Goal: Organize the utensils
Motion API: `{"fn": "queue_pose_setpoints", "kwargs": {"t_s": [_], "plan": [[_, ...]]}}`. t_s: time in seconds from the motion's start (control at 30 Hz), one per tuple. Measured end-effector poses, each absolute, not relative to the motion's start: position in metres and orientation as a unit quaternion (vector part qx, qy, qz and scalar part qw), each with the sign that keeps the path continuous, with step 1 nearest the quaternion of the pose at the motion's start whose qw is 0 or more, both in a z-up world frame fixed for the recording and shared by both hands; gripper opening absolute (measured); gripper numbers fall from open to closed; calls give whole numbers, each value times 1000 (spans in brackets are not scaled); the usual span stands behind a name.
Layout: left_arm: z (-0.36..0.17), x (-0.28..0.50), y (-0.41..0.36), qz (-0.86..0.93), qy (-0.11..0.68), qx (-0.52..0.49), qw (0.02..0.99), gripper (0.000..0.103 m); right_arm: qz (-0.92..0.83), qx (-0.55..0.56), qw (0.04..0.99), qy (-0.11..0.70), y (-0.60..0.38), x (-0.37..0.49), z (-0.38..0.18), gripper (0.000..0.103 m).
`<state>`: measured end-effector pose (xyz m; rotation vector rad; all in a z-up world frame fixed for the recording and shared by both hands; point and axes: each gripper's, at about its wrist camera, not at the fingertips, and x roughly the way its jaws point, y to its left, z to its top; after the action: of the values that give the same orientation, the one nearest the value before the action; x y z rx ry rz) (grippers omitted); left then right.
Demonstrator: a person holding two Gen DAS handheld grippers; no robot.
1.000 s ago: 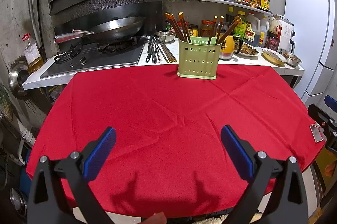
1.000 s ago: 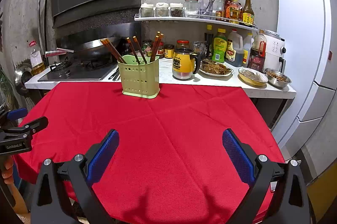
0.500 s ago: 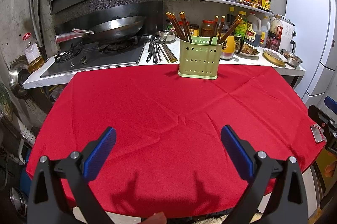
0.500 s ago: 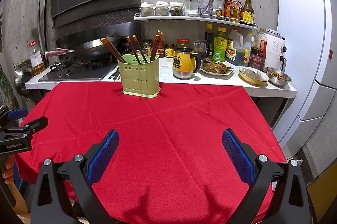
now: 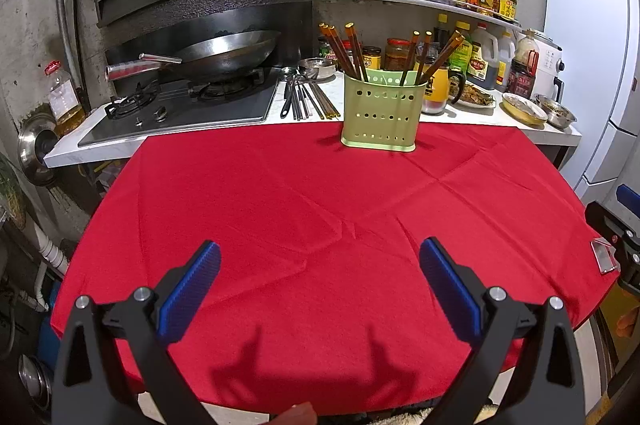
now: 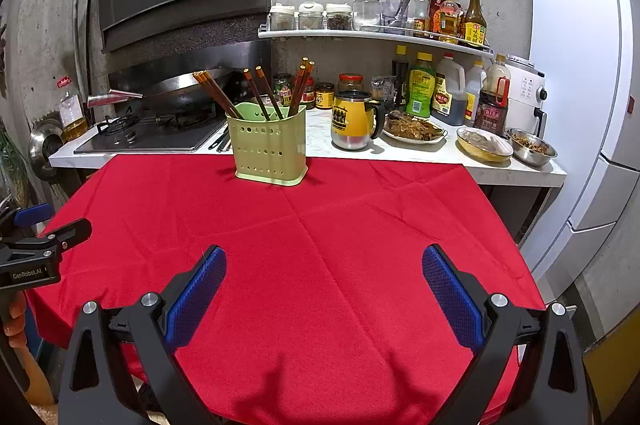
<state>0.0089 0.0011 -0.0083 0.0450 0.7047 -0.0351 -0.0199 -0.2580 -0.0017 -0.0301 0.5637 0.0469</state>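
Both grippers hovered low over the near edge of the red-clothed desk [image 5: 320, 209], empty, each with its fingers spread wide: left gripper [image 5: 320, 289], right gripper [image 6: 324, 293]. The green holder [image 5: 380, 113] stood at the far edge of the desk, well apart from both, with brown chopsticks [image 5: 344, 49] leaning outward in it. More utensils [image 5: 306, 97] lay loose on the white counter [image 5: 248, 127], just beside the stove [image 5: 180, 105] and behind the holder.

Likely risks: a reach toward the loose utensils had to pass close to the holder, and a brush against the splayed chopsticks could tip it, as it appeared light and tall. The thin, flat-lying pieces could slip from wide pads or be pushed toward the stove. The creased cloth could also drag.

The left view showed the loose utensils in full; the right view showed only their ends beside the holder [image 6: 270, 145], but revealed the yellow mug [image 6: 354, 121] and dishes unobstructed.
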Motion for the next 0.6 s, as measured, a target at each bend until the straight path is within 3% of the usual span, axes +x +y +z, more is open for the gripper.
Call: {"fn": "queue_pose_setpoints", "kwargs": {"t_s": [0.6], "plan": [[-6,7,-9,-32,326,41,944,97,12,-6,957,289,-266,-13,-10,97]]}}
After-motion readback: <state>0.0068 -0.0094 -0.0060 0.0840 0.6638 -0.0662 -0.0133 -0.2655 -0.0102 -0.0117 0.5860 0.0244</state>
